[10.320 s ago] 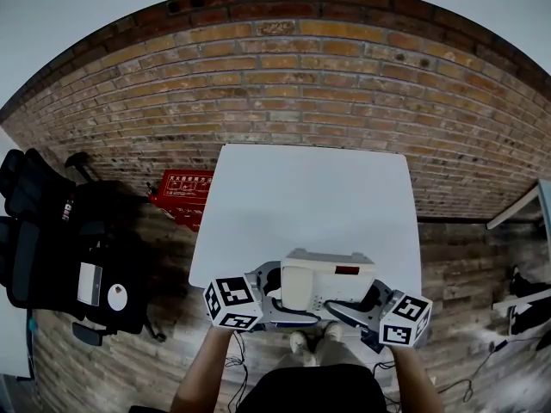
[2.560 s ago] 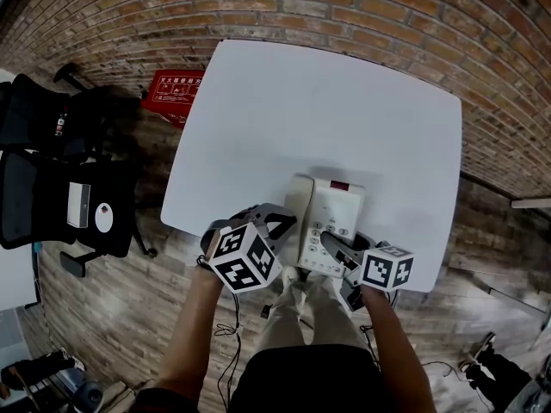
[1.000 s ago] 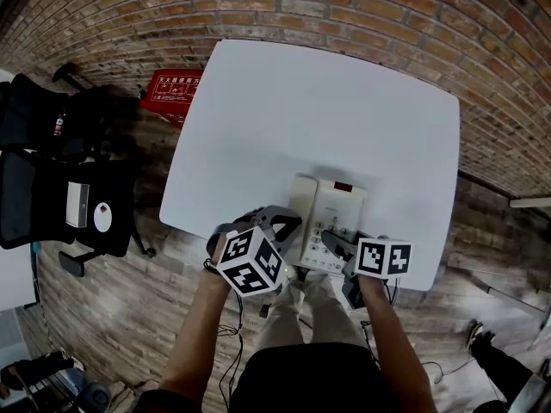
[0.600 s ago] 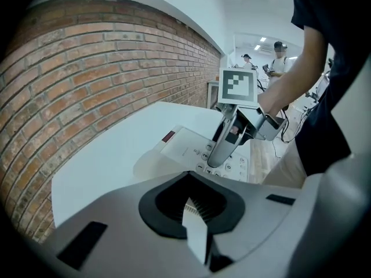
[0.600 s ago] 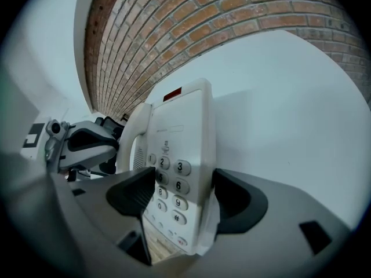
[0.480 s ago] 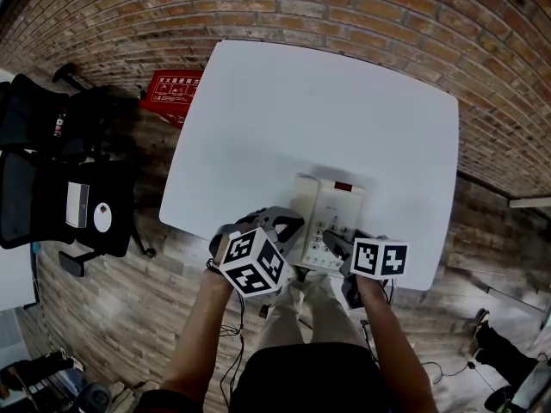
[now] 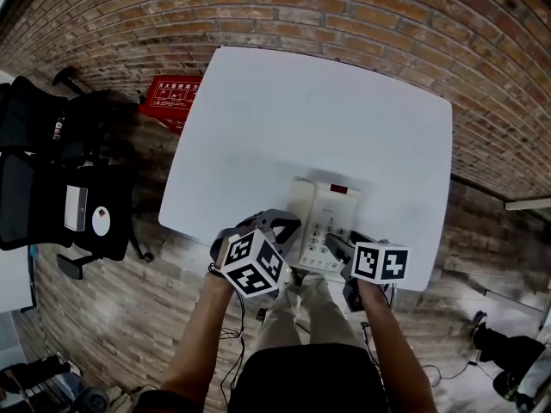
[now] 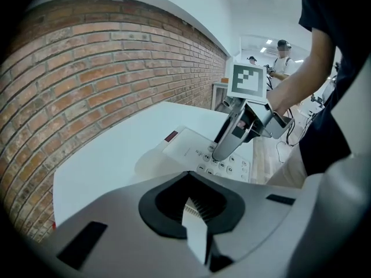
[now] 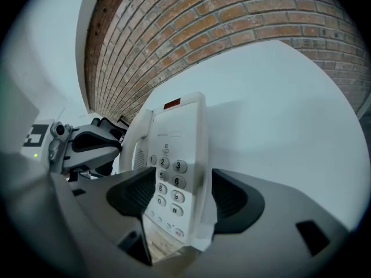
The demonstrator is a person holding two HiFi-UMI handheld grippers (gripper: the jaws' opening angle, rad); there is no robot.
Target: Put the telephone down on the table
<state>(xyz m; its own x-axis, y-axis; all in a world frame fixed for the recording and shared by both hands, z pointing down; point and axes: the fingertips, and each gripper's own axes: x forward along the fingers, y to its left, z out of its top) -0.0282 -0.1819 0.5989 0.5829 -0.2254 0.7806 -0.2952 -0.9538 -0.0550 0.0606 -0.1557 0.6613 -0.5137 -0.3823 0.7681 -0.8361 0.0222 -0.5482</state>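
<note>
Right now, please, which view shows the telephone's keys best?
Right gripper view: the telephone is close, key digits legible. Head view shows them tiny; in the left gripper view the right gripper partly covers them.

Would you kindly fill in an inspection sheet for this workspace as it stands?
Surface: white table.
Job's things: telephone on the table at its near edge.
Clutter: nothing seen.
Grippers: left gripper shut, empty; right gripper shut on the telephone's near end.
Cables: thin leads on the floor by the person's legs.
Surroundings: brick wall, black chairs, red box.
</note>
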